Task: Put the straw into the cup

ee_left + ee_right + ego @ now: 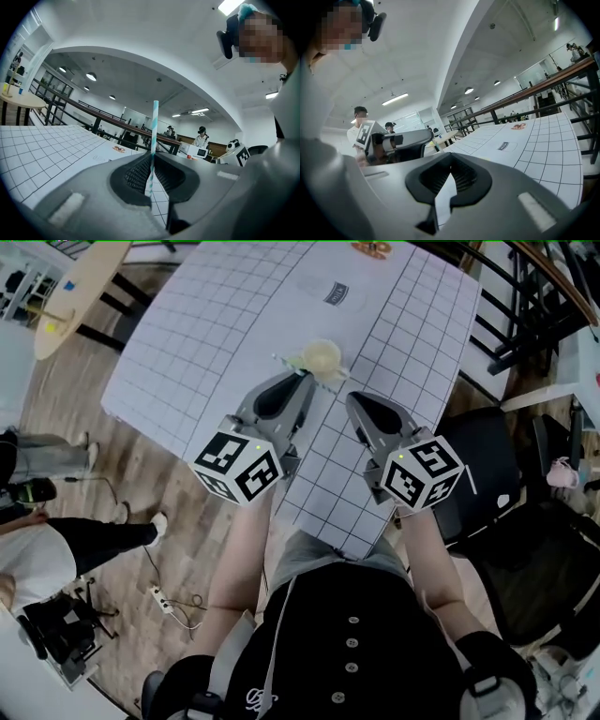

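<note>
Here's the layout. The left gripper (305, 379) is clamped on the white paper straw with teal stripes (153, 136). In the left gripper view its jaws are nearly together, with the straw pinched between the dark ribbed pads (136, 174). The straw stands upright, sticking up well above the jaws and poking out a bit below them.

From the head view, the pale yellowish see-through plastic cup (322, 354) sits on the white gridded tabletop (206, 334), about mid-table. It's right at the far end of the left gripper's tip, which overlaps the cup's near edge. I honestly can't tell from here whether the straw's bottom end is over the rim or beside it.

The right gripper (354, 399) is just to the right of the left one, a little nearer to the person and apart from the cup. In the right gripper view its jaws (451, 171) come together at the tips with nothing between them. Only white tabletop shows through the slot underneath.

Off the table there's a black office chair (525, 549) to the right. A bystander in black trousers (103, 538) stands on the wooden floor to the left.
</note>
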The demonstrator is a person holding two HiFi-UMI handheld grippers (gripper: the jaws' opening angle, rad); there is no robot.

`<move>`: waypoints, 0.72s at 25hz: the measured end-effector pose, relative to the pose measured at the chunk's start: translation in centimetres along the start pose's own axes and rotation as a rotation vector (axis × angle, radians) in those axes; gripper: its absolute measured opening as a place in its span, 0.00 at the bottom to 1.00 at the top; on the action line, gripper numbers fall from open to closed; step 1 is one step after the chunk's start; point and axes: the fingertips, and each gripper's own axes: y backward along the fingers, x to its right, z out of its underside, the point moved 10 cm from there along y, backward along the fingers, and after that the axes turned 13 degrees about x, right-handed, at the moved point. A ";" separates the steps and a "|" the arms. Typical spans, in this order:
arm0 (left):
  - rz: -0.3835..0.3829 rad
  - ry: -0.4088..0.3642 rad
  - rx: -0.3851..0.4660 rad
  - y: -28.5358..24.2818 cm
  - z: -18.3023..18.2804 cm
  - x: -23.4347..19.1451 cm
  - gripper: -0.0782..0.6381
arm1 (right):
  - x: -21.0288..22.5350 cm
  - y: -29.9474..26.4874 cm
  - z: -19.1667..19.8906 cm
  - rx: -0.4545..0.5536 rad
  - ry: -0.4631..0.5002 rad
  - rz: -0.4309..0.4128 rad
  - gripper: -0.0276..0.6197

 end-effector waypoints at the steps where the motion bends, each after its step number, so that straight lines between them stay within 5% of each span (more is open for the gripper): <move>1: 0.005 -0.002 -0.002 -0.4 -0.1 -0.5 0.14 | 0.1 -0.4 0.0 0.001 0.002 0.004 0.04; 18: 0.012 -0.014 -0.064 -5.0 1.9 -7.0 0.14 | 3.1 -3.3 2.5 -0.012 -0.041 0.137 0.04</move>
